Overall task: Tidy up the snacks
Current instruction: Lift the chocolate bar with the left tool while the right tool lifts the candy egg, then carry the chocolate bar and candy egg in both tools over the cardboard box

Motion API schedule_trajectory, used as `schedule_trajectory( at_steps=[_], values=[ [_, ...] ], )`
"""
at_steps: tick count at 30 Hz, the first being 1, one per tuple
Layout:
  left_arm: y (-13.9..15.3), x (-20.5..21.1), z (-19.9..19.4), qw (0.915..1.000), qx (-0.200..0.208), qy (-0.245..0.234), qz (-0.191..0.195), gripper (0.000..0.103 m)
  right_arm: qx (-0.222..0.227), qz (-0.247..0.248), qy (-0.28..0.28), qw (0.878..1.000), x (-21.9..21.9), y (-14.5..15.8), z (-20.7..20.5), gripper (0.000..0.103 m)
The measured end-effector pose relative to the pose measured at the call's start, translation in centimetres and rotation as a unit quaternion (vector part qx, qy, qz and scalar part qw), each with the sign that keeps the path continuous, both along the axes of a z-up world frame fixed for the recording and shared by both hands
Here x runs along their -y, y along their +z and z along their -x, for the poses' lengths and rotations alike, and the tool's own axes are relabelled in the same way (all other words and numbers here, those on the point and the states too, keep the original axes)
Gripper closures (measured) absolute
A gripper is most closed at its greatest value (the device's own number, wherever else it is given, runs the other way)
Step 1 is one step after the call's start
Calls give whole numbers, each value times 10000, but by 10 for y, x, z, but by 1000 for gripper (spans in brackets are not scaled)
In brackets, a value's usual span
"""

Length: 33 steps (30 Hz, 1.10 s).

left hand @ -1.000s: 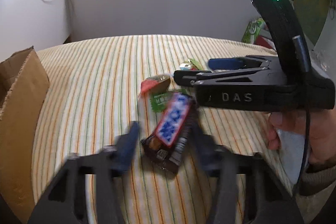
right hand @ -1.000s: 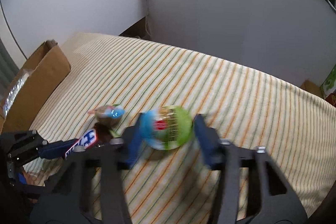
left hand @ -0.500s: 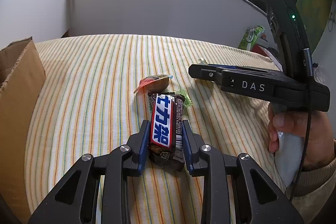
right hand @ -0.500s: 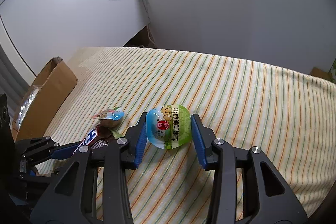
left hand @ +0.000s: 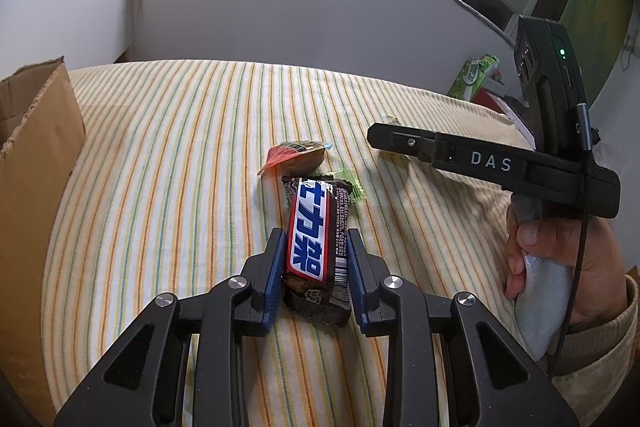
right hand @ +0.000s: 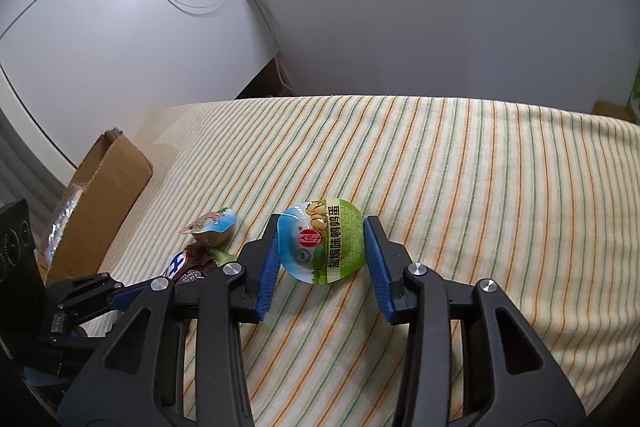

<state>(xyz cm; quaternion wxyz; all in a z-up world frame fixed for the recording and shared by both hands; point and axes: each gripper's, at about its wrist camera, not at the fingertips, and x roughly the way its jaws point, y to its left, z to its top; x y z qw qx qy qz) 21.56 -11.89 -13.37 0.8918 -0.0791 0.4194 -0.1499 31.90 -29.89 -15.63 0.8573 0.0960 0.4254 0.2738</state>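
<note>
Clamping a chocolate bar (left hand: 316, 247) lengthwise, the left gripper (left hand: 316, 269) readies it for boxing; the right gripper (right hand: 322, 251) pinches a round egg pack (right hand: 322, 241) between its fingers

Black grippers, blue fingers (left hand: 273, 269), silver screws; right gripper (left hand: 384, 135) marked DAS; beige sleeve (left hand: 600, 355).

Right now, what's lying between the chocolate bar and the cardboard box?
Nothing: in the left wrist view, only bare striped cloth lies between the chocolate bar and the cardboard box.

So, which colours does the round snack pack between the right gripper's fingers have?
The round snack pack is blue and green, with a red logo; right wrist view.
</note>
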Motion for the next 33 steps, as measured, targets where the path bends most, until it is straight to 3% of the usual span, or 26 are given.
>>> schedule_trajectory(
  at_steps=[12,18,22,26,33],
  values=[
    [4,-6,0,9999,-3,-116,-1,76,48,242,28,9997,-6,2,-3,61],
    [22,-13,12,9991,403,-74,103,76,281,435,-78,9986,-19,20,13,61],
    [33,-19,20,9987,501,-68,114,76,541,537,-340,9965,-22,42,42,61],
    [59,-22,36,9963,854,-45,-45,76,756,585,-563,9938,-20,67,74,61],
    [113,-22,84,9872,1552,21,-366,76,1522,725,-941,9812,-17,153,150,61]
  ],
)
